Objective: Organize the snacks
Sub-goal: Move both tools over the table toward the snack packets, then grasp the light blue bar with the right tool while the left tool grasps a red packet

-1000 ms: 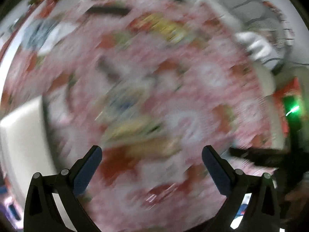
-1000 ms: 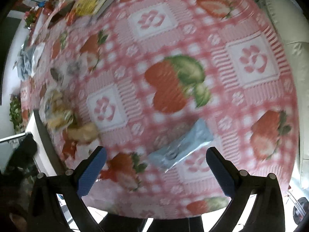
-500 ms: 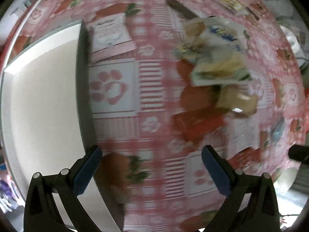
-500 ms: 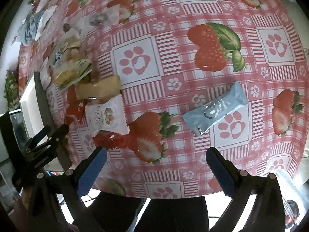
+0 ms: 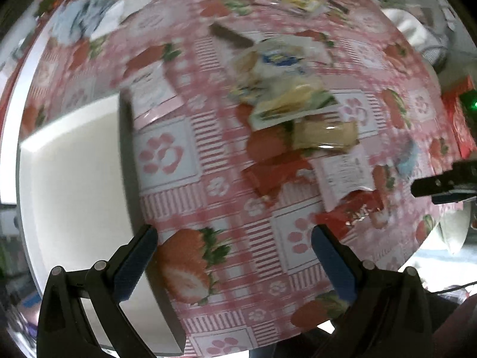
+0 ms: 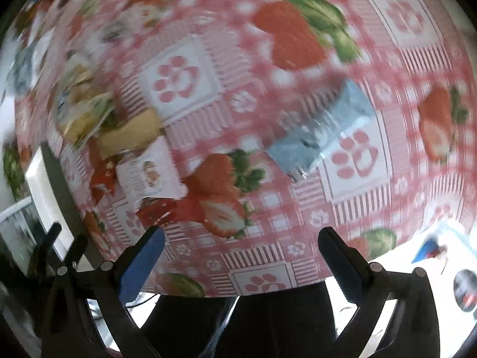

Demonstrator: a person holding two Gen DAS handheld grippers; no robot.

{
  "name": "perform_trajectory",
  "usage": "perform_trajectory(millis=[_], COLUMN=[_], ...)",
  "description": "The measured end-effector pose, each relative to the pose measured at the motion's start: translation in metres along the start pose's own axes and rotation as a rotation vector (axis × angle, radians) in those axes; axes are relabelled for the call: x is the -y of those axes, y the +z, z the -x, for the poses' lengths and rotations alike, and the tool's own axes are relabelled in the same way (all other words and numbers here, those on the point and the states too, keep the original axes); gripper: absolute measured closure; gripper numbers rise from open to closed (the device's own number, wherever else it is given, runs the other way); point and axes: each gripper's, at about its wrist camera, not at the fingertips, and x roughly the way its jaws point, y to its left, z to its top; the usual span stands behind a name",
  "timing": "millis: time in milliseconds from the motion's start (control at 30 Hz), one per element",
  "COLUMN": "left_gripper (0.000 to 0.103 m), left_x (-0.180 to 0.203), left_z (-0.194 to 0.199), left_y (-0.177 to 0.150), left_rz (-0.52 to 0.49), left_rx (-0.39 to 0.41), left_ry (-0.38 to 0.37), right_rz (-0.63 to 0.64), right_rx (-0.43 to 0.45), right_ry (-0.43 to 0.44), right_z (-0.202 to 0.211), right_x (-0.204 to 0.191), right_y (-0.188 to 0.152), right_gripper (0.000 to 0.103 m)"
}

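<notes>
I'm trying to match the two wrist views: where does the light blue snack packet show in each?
Left wrist: light blue snack packet at far right, blurred, small.
Right wrist: same packet right of centre, lying diagonally.
Shared landmark: white square packet above a red wrapper.

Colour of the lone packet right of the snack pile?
Light blue packet, shiny wrapper; clearest in the right wrist view.

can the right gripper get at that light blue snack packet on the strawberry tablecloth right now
Probably yes. The right gripper is open and empty, and the light blue foil snack packet lies flat and alone on the strawberry-print tablecloth ahead of it, with no other wrapper touching it or lying between.
</notes>
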Motion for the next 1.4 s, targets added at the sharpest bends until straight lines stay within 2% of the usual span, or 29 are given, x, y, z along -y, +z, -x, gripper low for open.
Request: perform_trajectory(millis=[200, 367, 500, 600, 667, 733, 800, 867, 967, 1067, 1133, 1300, 1400], left_gripper=[0.000, 0.000, 0.000, 0.000, 0.000, 0.000, 0.000, 0.000, 0.000, 0.000, 0.000, 0.000, 0.000], left_x=[0.019, 0.041, 0.042, 0.037, 0.037, 0.045, 0.054, 0.055, 0.044, 0.033, 0.033, 0.062, 0.073], left_z=[-0.024, -0.044, -0.067, -0.090, -0.101, -0.102, -0.095, -0.085, -0.073, -0.075, -0.076, -0.090, -0.096], left_y=[0.025, 0.051, 0.074, 0.083, 0.078, 0.066, 0.054, 0.052, 0.070, 0.097, 0.105, 0.105, 0.112], left_rz=[-0.126, -0.190, -0.157, -0.117, -0.121, -0.188, -0.256, -0.263, -0.204, -0.146, -0.166, -0.325, -0.297], left_rx=[0.008, 0.007, -0.032, -0.100, -0.151, -0.163, -0.134, -0.103, -0.064, -0.065, -0.070, -0.104, -0.107], left_ry=[0.026, 0.030, 0.019, 0.037, 0.023, 0.018, 0.042, 0.039, 0.021, 0.006, -0.001, 0.030, 0.060], right_rz=[-0.110, -0.119, -0.102, -0.103, -0.136, -0.179, -0.214, -0.251, -0.264, -0.237, -0.217, -0.195, -0.225], right_rx=[-0.018, -0.021, -0.001, 0.013, 0.015, 0.013, 0.010, 0.005, -0.003, -0.013, -0.013, -0.001, 0.005], right_ry=[0.006, 0.014, 0.003, 0.004, 0.020, 0.035, 0.049, 0.068, 0.076, 0.073, 0.067, 0.053, 0.059], right_z=[-0.006, -0.006, -0.005, 0.000, 0.003, 0.003, 0.001, -0.002, -0.006, -0.013, -0.013, -0.013, -0.012], right_x=[0.031, 0.040, 0.035, 0.044, 0.056, 0.068, 0.076, 0.076, 0.078, 0.074, 0.073, 0.071, 0.070], right_y=[-0.005, -0.011, -0.019, -0.025, -0.023, -0.022, -0.020, -0.017, -0.012, -0.004, -0.006, -0.002, 0.007], right_gripper=[0.000, 0.000, 0.000, 0.000, 0.000, 0.000, 0.000, 0.000, 0.000, 0.000, 0.000, 0.000, 0.000])
